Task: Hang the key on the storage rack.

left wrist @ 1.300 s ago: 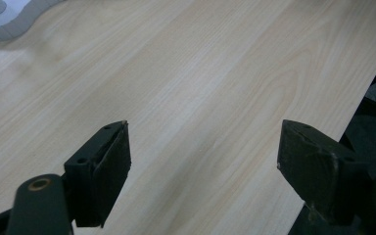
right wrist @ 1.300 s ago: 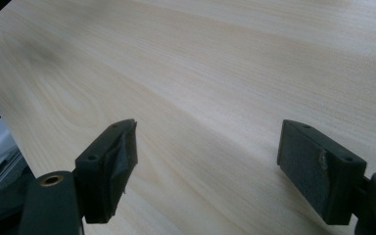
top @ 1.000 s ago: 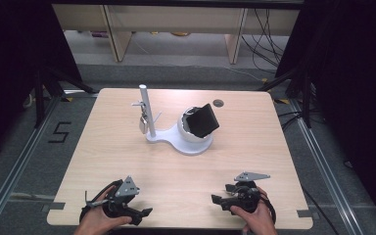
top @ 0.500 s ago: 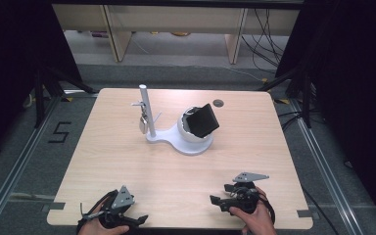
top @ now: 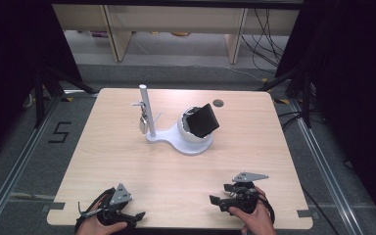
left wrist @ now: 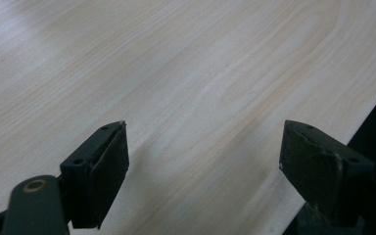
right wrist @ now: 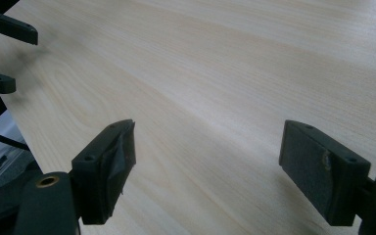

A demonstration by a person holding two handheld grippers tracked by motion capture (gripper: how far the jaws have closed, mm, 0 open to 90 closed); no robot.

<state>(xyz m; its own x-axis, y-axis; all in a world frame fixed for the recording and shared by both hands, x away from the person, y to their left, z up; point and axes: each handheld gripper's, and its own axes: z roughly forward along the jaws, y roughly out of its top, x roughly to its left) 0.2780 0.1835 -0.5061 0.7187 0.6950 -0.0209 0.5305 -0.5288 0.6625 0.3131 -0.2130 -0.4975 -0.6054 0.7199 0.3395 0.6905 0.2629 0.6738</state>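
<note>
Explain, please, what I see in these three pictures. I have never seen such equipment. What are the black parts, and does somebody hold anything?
A person sits at a wooden table and holds a hand tool in each hand: the left gripper and the right gripper. The high view looks down from above. The other two pictures come from cameras on the grippers; the black blocks there are the jaws, wide apart above bare wood. Nothing is held. Farther back stands a white stand with a post, a small padlock hanging beside it, and a black block tilted on its round part.
</note>
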